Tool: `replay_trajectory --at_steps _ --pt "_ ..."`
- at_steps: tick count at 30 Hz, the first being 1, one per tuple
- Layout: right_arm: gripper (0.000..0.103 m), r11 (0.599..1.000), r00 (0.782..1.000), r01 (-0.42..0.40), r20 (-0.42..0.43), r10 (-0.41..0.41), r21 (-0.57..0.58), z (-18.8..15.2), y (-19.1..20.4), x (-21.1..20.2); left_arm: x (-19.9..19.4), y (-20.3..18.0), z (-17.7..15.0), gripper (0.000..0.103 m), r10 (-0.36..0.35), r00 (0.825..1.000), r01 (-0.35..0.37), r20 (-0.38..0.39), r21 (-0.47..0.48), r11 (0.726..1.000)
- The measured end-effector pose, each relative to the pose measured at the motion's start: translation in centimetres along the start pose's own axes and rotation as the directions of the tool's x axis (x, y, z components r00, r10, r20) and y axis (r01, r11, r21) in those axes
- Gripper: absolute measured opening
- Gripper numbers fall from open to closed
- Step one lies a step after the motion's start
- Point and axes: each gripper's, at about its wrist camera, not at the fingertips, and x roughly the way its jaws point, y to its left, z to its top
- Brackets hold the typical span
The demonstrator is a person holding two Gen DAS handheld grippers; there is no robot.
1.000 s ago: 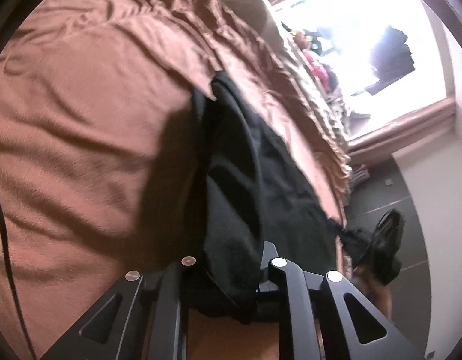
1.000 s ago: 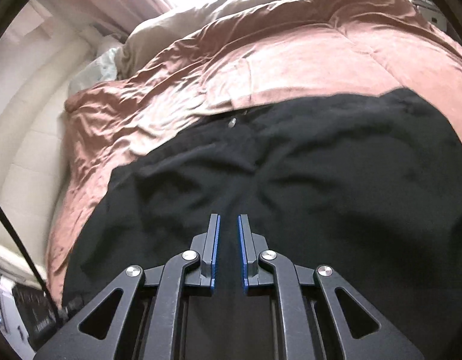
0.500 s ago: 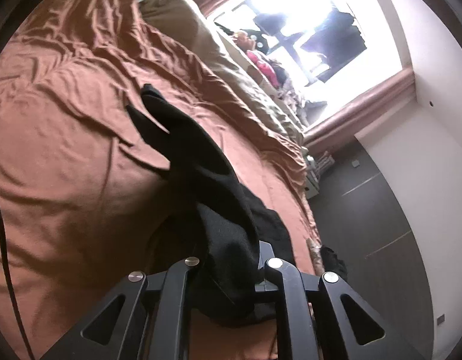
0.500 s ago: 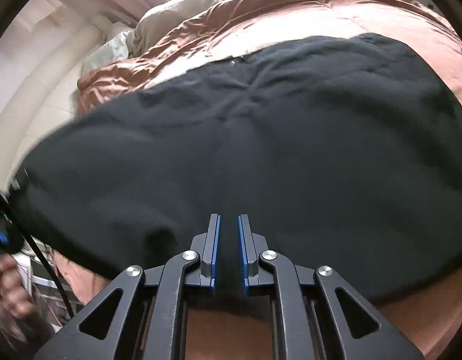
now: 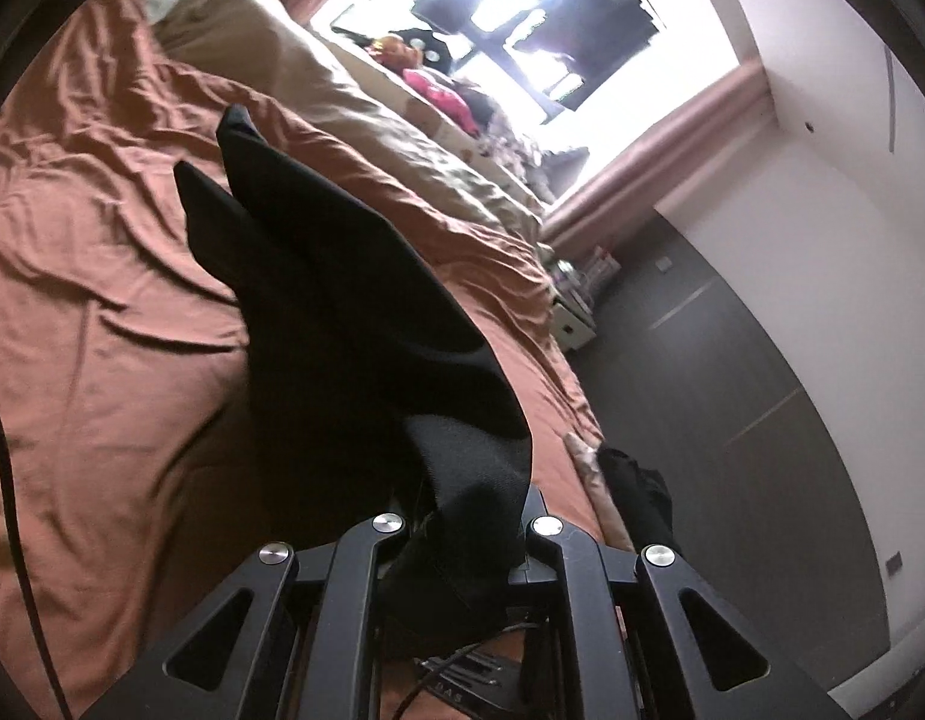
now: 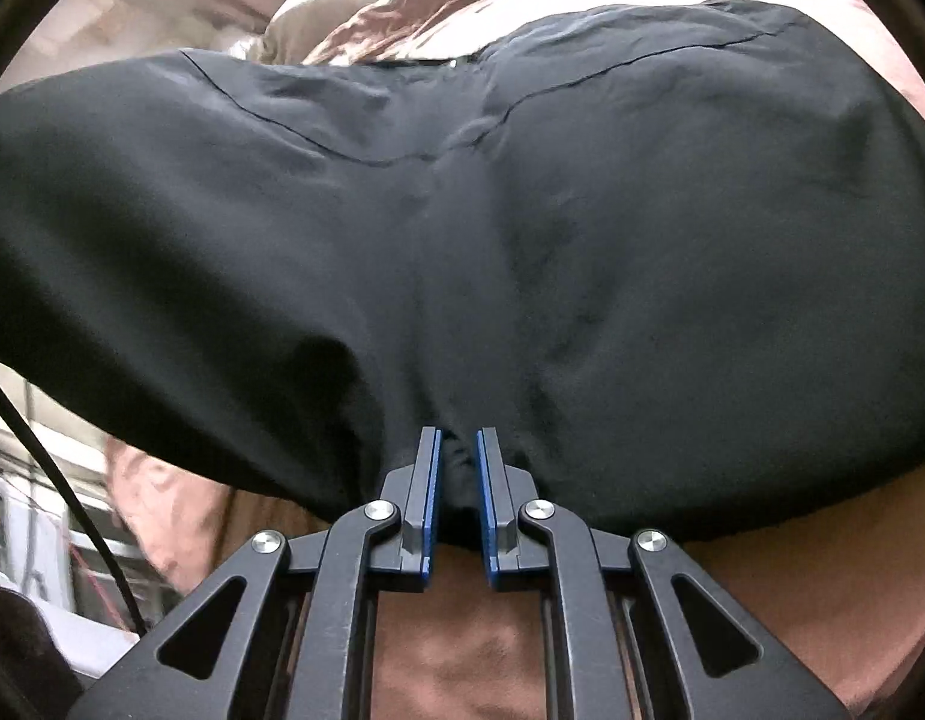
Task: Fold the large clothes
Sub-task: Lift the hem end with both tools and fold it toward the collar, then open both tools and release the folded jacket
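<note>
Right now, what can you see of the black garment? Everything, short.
The large black woven-fabric garment is matte, creased, with thin stitched seams running across it. It is pinched at two spots: the left tool is shut on a bunched end, and the right tool is shut on an edge. It hangs stretched over the wrinkled rust-brown bedspread, with one pointed corner sticking up.

The left gripper's fingertips (image 5: 462,516) are buried in black cloth (image 5: 342,300); beyond the window (image 5: 522,18), perhaps hanging clothes, glare-washed.
</note>
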Motion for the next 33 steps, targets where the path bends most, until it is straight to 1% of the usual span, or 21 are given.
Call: replay_trajectory --at_steps 2,4,5,7,11,12,13,14,15,16,18,20,24,25,28,31,32,33 --pt "0.009 0.999 0.998 -0.048 0.03 0.047 0.017 0.4 -0.4 -2.1 1.0 -1.2 0.1 0.011 -0.009 1.0 0.01 -0.012 0.016 1.0" --pt "0.009 0.997 0.995 -0.071 0.071 0.069 0.015 0.6 -0.6 -4.2 2.1 -2.4 0.1 0.011 -0.015 0.999 0.016 -0.032 0.035 0.999" --pt "0.009 0.996 0.991 -0.089 0.105 0.087 0.015 1.1 -0.8 -5.9 2.7 -2.9 0.1 0.011 -0.018 0.999 0.019 -0.042 0.044 0.999" --pt "0.009 0.994 0.984 -0.106 0.143 0.103 0.013 1.7 -1.4 -8.4 4.0 -3.9 -0.1 0.011 -0.024 0.998 0.028 -0.065 0.06 0.998" --pt "0.01 0.992 0.968 -0.126 0.224 0.116 0.031 3.2 -4.0 -13.9 6.8 -5.4 -0.9 0.011 -0.035 0.994 0.044 -0.108 0.079 0.996" --pt "0.017 0.991 0.963 -0.128 0.241 0.117 0.029 3.1 -4.6 -14.9 7.6 -5.7 -1.2 0.011 -0.037 0.992 0.047 -0.119 0.081 0.996" --pt "0.036 0.992 0.958 -0.121 0.264 0.109 0.028 3.1 -5.4 -16.3 8.7 -6.0 -1.4 0.011 -0.037 0.99 0.049 -0.135 0.084 0.995" --pt "0.049 0.993 0.953 -0.111 0.285 0.098 0.031 3.1 -6.0 -17.3 9.5 -6.3 -1.7 0.011 -0.037 0.988 0.051 -0.148 0.089 0.995" --pt "0.07 0.994 0.946 -0.105 0.311 0.088 0.038 2.9 -6.8 -18.4 10.5 -6.7 -2.0 0.011 -0.038 0.986 0.054 -0.164 0.093 0.994" --pt "0.072 0.994 0.941 -0.101 0.328 0.081 0.044 2.3 -7.5 -19.1 11.7 -7.1 -2.6 0.011 -0.039 0.982 0.058 -0.185 0.101 0.993" --pt "0.072 0.993 0.934 -0.091 0.354 0.059 0.075 1.7 -9.5 -20.6 14.0 -7.9 -3.9 0.011 -0.034 0.974 0.061 -0.225 0.114 0.992" --pt "0.072 0.989 0.929 -0.09 0.368 0.042 0.114 1.0 -11.5 -21.3 16.7 -8.6 -5.5 0.011 -0.02 0.961 0.057 -0.276 0.127 0.99" --pt "0.072 0.978 0.931 -0.077 0.366 0.001 0.191 -0.6 -14.9 -21.5 21.9 -9.2 -9.3 0.011 0.022 0.925 0.04 -0.379 0.156 0.987" --pt "0.072 0.976 0.931 -0.076 0.365 -0.004 0.204 -0.1 -14.8 -20.9 23.1 -9.2 -10.3 0.011 0.033 0.915 0.035 -0.403 0.16 0.986" --pt "0.072 0.968 0.928 -0.068 0.371 -0.028 0.243 -0.8 -16.7 -21.5 25.1 -9.5 -12.1 0.011 0.052 0.898 0.027 -0.436 0.172 0.985" --pt "0.072 0.955 0.927 -0.079 0.374 -0.035 0.285 -1.1 -17.9 -21.8 26.1 -10.0 -13.0 0.012 0.055 0.888 0.031 -0.456 0.18 0.983" --pt "0.072 0.953 0.928 -0.081 0.37 -0.035 0.293 -1.2 -18.5 -21.9 26.3 -10.2 -13.1 0.013 0.05 0.887 0.037 -0.46 0.179 0.983" --pt "0.072 0.951 0.931 -0.083 0.364 -0.033 0.298 -1.1 -18.6 -21.7 26.6 -10.2 -13.1 0.02 0.053 0.883 0.037 -0.466 0.182 0.983"
